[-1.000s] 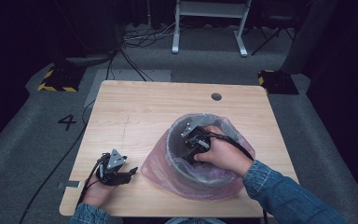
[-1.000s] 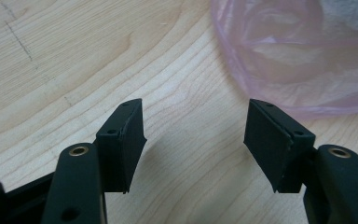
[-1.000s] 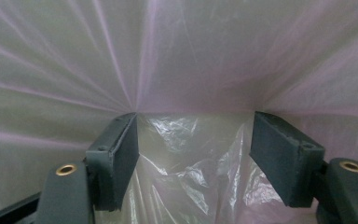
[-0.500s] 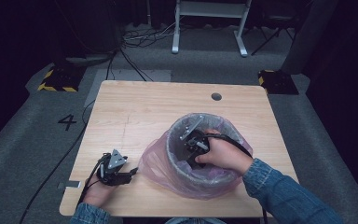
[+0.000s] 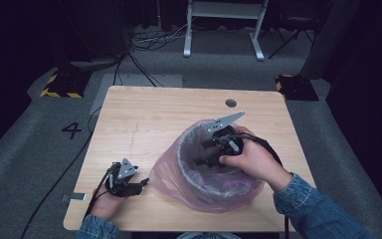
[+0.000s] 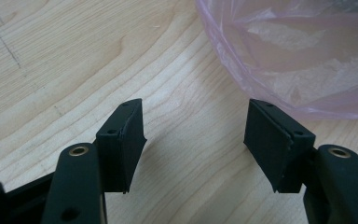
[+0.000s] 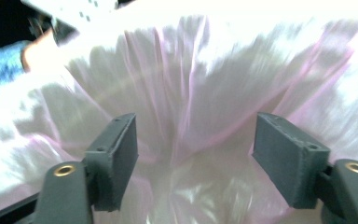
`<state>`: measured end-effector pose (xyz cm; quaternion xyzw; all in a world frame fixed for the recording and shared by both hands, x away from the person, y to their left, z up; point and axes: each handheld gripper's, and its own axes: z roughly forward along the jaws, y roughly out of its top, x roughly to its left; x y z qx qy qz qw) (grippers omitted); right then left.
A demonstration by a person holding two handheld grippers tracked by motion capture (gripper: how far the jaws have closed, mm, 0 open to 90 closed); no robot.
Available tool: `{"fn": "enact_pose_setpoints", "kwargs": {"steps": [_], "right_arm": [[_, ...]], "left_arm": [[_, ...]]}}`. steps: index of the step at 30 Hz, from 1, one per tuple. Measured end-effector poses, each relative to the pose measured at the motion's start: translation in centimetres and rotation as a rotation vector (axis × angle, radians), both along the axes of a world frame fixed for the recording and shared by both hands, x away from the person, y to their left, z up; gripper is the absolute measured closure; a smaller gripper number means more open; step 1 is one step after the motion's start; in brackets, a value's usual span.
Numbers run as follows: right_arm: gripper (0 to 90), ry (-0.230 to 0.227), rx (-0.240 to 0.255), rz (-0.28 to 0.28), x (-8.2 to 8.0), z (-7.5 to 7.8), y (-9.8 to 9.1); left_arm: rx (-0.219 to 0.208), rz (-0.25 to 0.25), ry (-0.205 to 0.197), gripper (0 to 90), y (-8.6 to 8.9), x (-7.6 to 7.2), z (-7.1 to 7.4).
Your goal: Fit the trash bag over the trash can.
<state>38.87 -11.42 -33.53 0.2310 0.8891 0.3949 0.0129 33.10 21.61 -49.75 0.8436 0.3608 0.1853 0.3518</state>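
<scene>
Pale wooden table (image 5: 144, 119), one container on it: a round grey bin (image 5: 199, 172) lined with a thin translucent pink plastic bag (image 5: 166, 174), the bag's edge folded out over the rim and slumped down the outside to the tabletop.

Right gripper (image 5: 210, 152): held over the bin's mouth, pointed down and inward toward the person's left. In the right gripper view the jaws stand apart with a gathered ridge of the pink bag (image 7: 186, 135) running up between them, its long axis roughly in line with the jaws' reach; neither pad presses on the film. The jaws have just been closing a little, film between them but not pinched. The picture is blurred, so I cannot tell how deep the fold sits.

Left gripper (image 5: 138, 185): low on the table at the near left edge, jaws apart and empty. In the left gripper view the bag's outer skirt (image 6: 303, 60) lies just ahead and to the right of the jaws, with bare wood between the pads.

Judgement: the work in hand is seating the liner in the bin. The right gripper is the nearer one, already inside the rim; the fold lies straight ahead of it, so a pinch needs only a short advance. The left would reach the skirt by moving ahead and rightward.
</scene>
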Motion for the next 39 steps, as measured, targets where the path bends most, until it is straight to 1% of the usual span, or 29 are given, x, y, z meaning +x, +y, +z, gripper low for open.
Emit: {"fn": "enact_pose_setpoints", "kwargs": {"steps": [2, 4, 6, 7, 9, 11, 13, 15, 17, 19, 22, 24, 29, 32, 34, 36, 37, 38, 39], "right_arm": [[36.8, -0.024, 0.026, -0.017, 0.1, 0.6, -0.2], [38.6, -0.067, 0.049, -0.039, 0.3, 1.1, -0.5], [40.6, -0.093, 0.057, -0.064, 0.5, 1.3, -0.7], [41.1, -0.11, 0.06, -0.085, 0.7, 1.4, -0.9], [42.2, -0.118, 0.053, -0.127, 1.1, 1.3, -1.2], [42.2, -0.125, 0.03, -0.157, 1.4, 0.9, -1.3], [42.2, -0.132, 0.005, -0.173, 1.8, 0.5, -1.3], [41.7, -0.136, -0.019, -0.175, 2.1, -0.1, -1.2], [42.4, -0.124, -0.046, -0.18, 2.3, -0.7, -1.1], [43.2, -0.091, -0.058, -0.18, 2.4, -1.4, -1.0], [42.3, -0.062, -0.079, -0.188, 2.5, -2.0, -0.7], [41.3, -0.057, -0.101, -0.179, 2.5, -2.5, -0.5], [37.9, -0.023, -0.154, -0.165, 2.6, -4.1, 0.0], [36.1, -0.025, -0.181, -0.154, 2.6, -4.5, 0.3], [33.8, -0.013, -0.195, -0.151, 2.6, -4.9, 0.5], [32.7, -0.009, -0.207, -0.149, 2.6, -5.1, 0.5], [31.5, -0.002, -0.202, -0.152, 2.6, -5.0, 0.5], [30.5, 0.003, -0.188, -0.151, 2.6, -4.9, 0.5], [30.4, 0.022, -0.16, -0.147, 2.6, -4.6, 0.4]], "left_arm": [[0.003, 0.002, 0.001, 37.8, -0.1, 0.0, 0.0], [0.003, 0.0, 0.001, 37.8, -0.1, 0.1, 0.0], [0.004, 0.0, 0.001, 37.8, -0.1, 0.1, 0.0], [0.003, 0.0, 0.001, 37.8, -0.1, 0.1, 0.0], [0.004, -0.001, 0.003, 37.8, -0.1, 0.1, 0.0], [0.005, -0.001, 0.003, 37.8, -0.1, 0.1, 0.0], [0.005, -0.001, 0.002, 37.8, -0.1, 0.1, -0.1], [0.005, -0.001, 0.002, 37.8, -0.1, 0.0, 0.0], [0.003, -0.002, 0.003, 37.8, -0.1, 0.0, -0.1], [0.004, -0.002, 0.004, 37.7, 0.0, 0.0, -0.1], [0.009, -0.002, 0.002, 37.7, -0.1, -0.1, -0.1], [0.009, -0.002, 0.001, 37.7, 0.0, -0.1, -0.1], [0.005, 0.001, 0.004, 37.7, 0.0, -0.1, -0.1], [0.007, -0.001, 0.003, 37.7, 0.0, -0.1, -0.1], [0.009, -0.002, 0.0, 37.8, -0.1, -0.1, -0.1], [0.009, -0.001, 0.0, 37.7, -0.1, -0.1, -0.1], [0.011, -0.002, 0.0, 37.7, -0.1, -0.1, -0.1], [0.01, -0.001, 0.0, 37.7, -0.1, -0.1, -0.1], [0.01, -0.002, 0.0, 37.7, -0.1, -0.1, -0.1]]}}
